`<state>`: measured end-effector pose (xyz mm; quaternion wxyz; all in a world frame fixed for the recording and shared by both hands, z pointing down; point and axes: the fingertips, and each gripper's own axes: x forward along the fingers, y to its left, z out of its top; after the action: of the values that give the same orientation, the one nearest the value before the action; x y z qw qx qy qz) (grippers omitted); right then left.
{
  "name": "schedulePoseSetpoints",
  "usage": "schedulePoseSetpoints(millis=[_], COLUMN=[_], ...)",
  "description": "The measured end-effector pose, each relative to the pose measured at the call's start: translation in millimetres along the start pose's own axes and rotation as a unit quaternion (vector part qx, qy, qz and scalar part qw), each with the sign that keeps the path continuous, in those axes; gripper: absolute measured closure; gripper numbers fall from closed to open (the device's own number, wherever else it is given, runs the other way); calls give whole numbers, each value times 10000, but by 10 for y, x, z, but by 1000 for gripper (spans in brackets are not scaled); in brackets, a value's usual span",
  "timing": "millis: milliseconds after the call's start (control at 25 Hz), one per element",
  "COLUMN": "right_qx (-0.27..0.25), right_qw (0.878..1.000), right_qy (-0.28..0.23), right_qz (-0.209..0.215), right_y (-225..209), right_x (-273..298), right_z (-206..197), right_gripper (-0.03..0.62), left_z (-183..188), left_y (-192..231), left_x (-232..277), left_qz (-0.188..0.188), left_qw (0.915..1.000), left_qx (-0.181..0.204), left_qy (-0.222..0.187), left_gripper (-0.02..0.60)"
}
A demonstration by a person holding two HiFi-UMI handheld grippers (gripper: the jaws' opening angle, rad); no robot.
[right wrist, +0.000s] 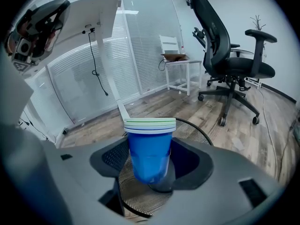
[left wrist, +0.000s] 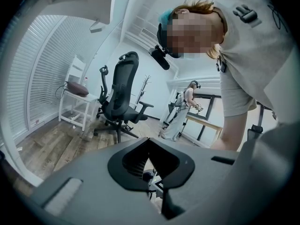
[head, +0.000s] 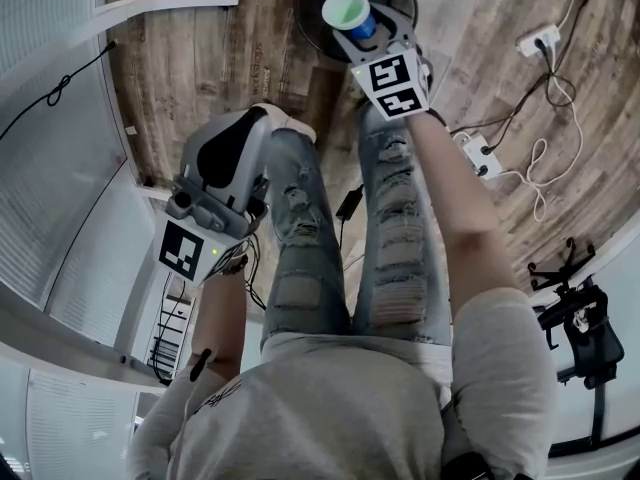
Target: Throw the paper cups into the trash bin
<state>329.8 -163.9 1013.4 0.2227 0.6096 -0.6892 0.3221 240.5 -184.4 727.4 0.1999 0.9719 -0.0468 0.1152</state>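
Over the mesh trash bin [right wrist: 192,127], the right gripper [head: 360,23] clamps a nested stack of blue paper cups [right wrist: 150,149] in its fingers while the left gripper [left wrist: 149,165] hangs aside, fingers nearly together on nothing; an off-centre release could bounce the stack off the rim onto the floor [head: 200,58].
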Motion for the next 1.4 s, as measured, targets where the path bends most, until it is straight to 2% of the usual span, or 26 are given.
schedulePoseSetpoints(millis=[280, 440, 560, 720, 1160, 1400], right_qx=[122, 185, 303, 388, 257, 182], right_qw=[9995, 9988, 9981, 9976, 9996, 9995], right_qy=[303, 457, 541, 566, 55, -235], right_qz=[32, -4, 0, 19, -76, -93], right_y=[-37, -90, -127, -124, -171, -110], right_x=[94, 117, 125, 88, -174, -460], right_z=[-152, -243, -297, -291, 234, 605], right_gripper=[312, 312, 312, 312, 312, 312], left_z=[-29, 17, -36, 5, 163, 365], left_y=[26, 30, 41, 31, -23, -111], left_x=[-42, -26, -37, -20, 68, 110], left_qz=[45, 61, 87, 69, -67, -181], left_qw=[10000, 9999, 9999, 9999, 9998, 9995], left_qx=[-41, -36, -104, -145, 33, 83], left_qy=[25, -148, -19, -52, -160, -256], left_gripper=[577, 577, 577, 577, 577, 577])
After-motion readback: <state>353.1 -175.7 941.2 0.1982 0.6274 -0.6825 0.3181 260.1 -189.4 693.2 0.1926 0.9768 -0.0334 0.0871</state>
